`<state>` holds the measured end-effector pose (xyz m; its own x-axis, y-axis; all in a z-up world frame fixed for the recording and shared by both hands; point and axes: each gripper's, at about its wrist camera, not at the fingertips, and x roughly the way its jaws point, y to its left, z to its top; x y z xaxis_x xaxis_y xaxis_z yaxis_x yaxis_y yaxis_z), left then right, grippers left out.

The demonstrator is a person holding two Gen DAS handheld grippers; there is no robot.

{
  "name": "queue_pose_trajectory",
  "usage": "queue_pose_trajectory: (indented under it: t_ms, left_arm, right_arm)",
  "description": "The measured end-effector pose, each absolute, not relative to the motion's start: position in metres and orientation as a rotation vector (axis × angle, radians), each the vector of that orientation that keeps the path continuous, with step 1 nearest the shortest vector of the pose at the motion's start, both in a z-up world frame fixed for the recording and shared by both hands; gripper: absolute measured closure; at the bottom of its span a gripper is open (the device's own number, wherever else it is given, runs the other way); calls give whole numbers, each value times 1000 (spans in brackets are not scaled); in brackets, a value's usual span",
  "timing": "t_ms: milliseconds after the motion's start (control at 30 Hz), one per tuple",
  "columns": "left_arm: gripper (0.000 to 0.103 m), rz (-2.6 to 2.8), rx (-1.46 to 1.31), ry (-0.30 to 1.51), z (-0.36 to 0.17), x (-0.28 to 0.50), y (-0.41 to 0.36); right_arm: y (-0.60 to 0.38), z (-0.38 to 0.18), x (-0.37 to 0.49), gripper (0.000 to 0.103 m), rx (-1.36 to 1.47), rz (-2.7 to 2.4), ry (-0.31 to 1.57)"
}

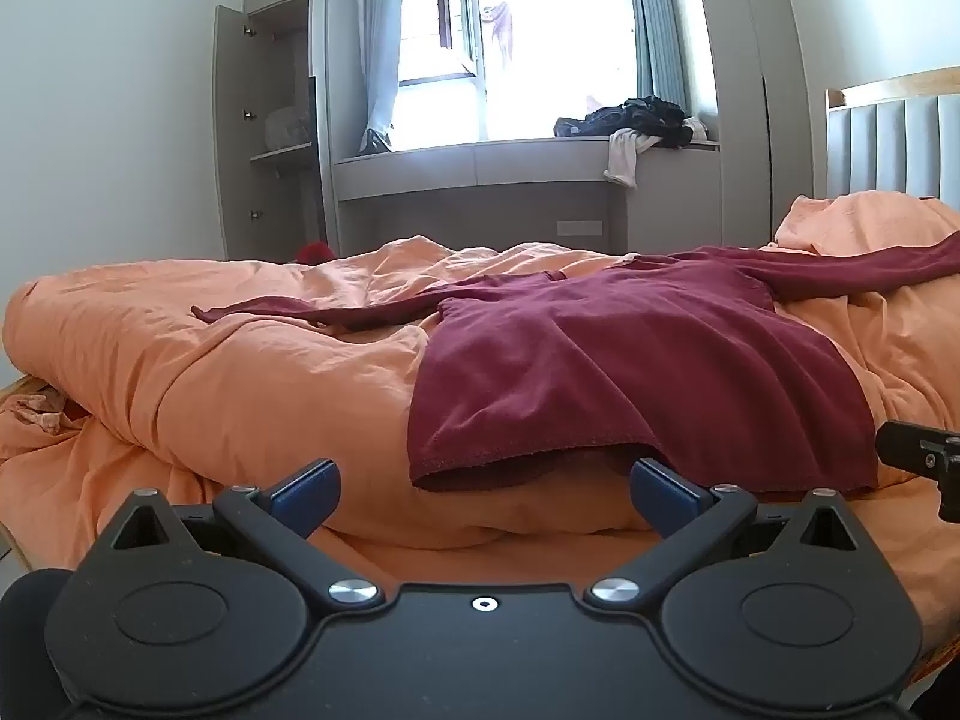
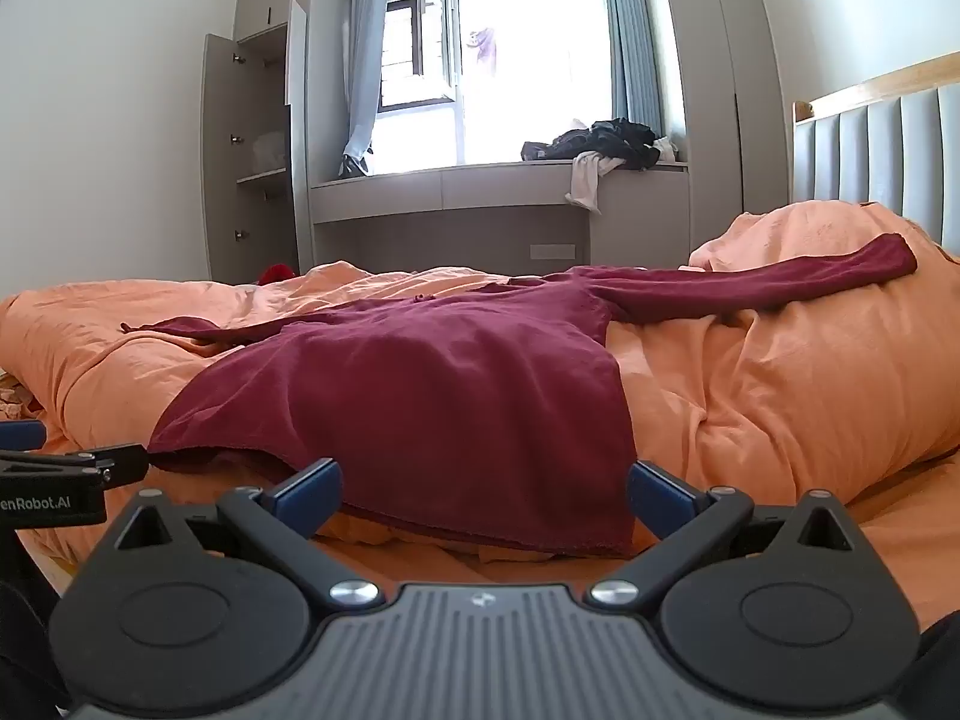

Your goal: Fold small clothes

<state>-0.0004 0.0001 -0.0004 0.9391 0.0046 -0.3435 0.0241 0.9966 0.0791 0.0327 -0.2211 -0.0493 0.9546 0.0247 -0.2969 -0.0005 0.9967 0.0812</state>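
Matte black left claw [image 1: 485, 495] with two blue finger pads [image 1: 306, 489], silver pivot screws and round black housings either side of a smooth black plate with one hex bolt. Same build on the right claw [image 2: 485, 495], but with a ribbed grey plate; white lettering "enRobot.AI" on the black body left of that plate.

One dark red top [image 1: 630, 372], one orange duvet [image 1: 240, 360], two hand-held grippers [image 1: 483, 495].
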Motion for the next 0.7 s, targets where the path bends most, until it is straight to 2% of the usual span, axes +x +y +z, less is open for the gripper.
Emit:
queue_pose_trajectory:
  t_ms: [700]
  left_arm:
    - [0, -5, 93, 355, 2, 0, -2]
  right_arm:
    - [-224, -54, 31, 0, 88, 2, 309]
